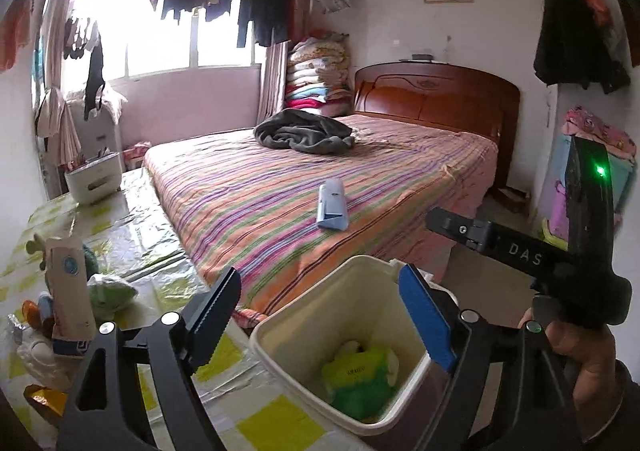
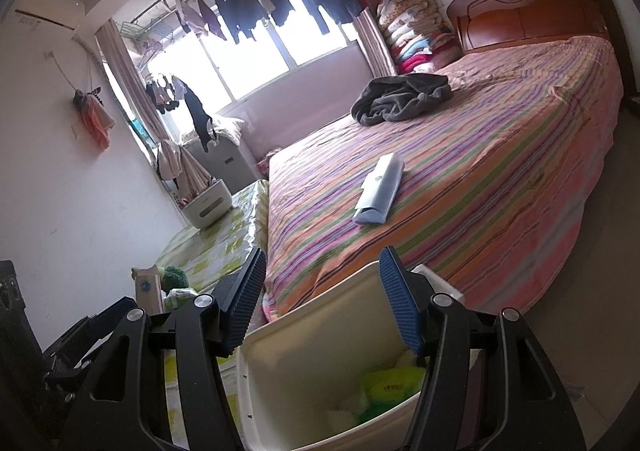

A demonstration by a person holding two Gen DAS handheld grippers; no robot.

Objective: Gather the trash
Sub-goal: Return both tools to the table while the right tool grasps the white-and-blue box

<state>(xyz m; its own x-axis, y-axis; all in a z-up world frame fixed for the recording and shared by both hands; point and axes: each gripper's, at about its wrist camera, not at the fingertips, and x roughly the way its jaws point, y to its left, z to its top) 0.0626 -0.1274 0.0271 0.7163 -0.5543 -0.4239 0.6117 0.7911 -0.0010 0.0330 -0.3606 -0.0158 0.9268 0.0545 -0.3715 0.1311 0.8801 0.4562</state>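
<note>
A bedroom fills both views. A large bed point(image 1: 360, 179) with a striped pink, orange and green sheet and a wooden headboard takes up the middle. On it lie a crumpled dark grey blanket point(image 1: 306, 131) and, nearer the cameras, a pale blue folded packet point(image 1: 331, 205) whose print is too small to read.

Beside the bed stands a low surface point(image 1: 132, 219) under a shiny yellow-and-white checked cover. The left wrist view shows what sits on its near end: a tan carton point(image 1: 70, 291) with a round blue emblem, a green and white crumpled wrapper point(image 1: 110, 291), and a few small items. The right wrist view shows only the carton's top and a dark green leafy thing beside it.

A cream trash bin point(image 1: 340, 315) stands open at the foot of both views, just off the surface's edge. Inside lies bright green and white trash point(image 1: 358, 379) bearing small lettering that cannot be read.

The left claw point(image 1: 324, 323) is spread wide above the bin, its blue-padded finger over the bin's right rim. The right claw point(image 2: 322, 299) is likewise apart, empty, tilted down over the bin's mouth. Only the left view shows the right tool's black body, marked "DAS", with a green light, and the person's right hand point(image 1: 580, 355) gripping it.
</note>
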